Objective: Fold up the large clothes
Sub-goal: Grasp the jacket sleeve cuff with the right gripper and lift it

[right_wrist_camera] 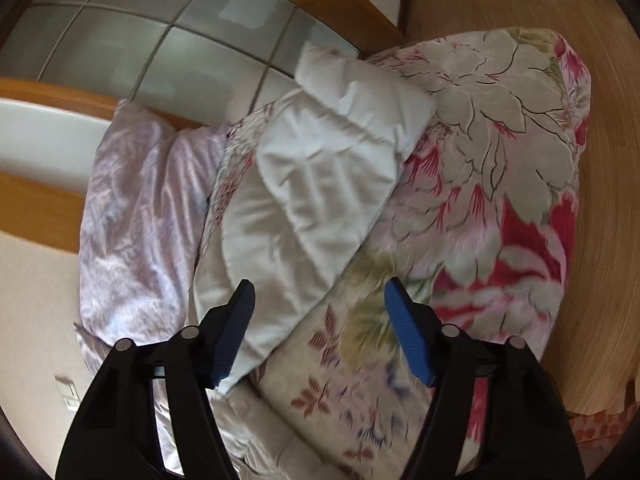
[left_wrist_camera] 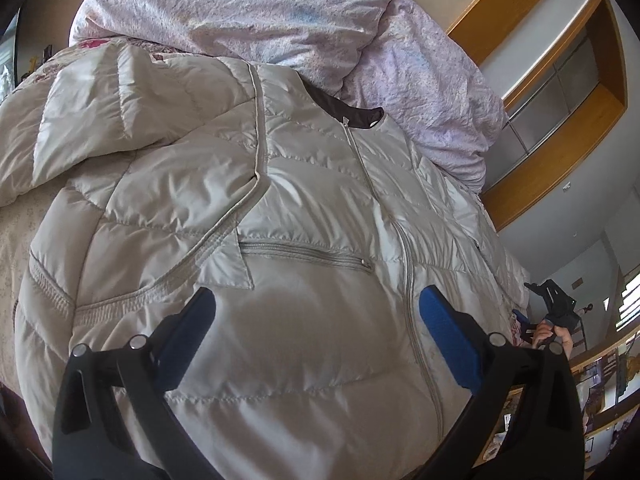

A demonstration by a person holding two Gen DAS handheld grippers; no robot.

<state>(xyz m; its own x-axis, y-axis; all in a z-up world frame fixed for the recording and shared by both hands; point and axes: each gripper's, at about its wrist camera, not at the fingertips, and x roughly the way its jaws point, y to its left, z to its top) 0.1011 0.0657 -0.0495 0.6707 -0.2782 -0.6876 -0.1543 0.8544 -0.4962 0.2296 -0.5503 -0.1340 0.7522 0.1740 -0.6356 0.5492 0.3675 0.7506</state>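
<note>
While both tongs hang spread and empty, a pale puffer jacket lies front-up on the bed.

Nearest, the left gripper hovers over its hem beside the centre zipper, which runs lengthwise away to the dark collar by the lilac duvet. The right gripper overlooks one sleeve on the floral quilt.
</note>
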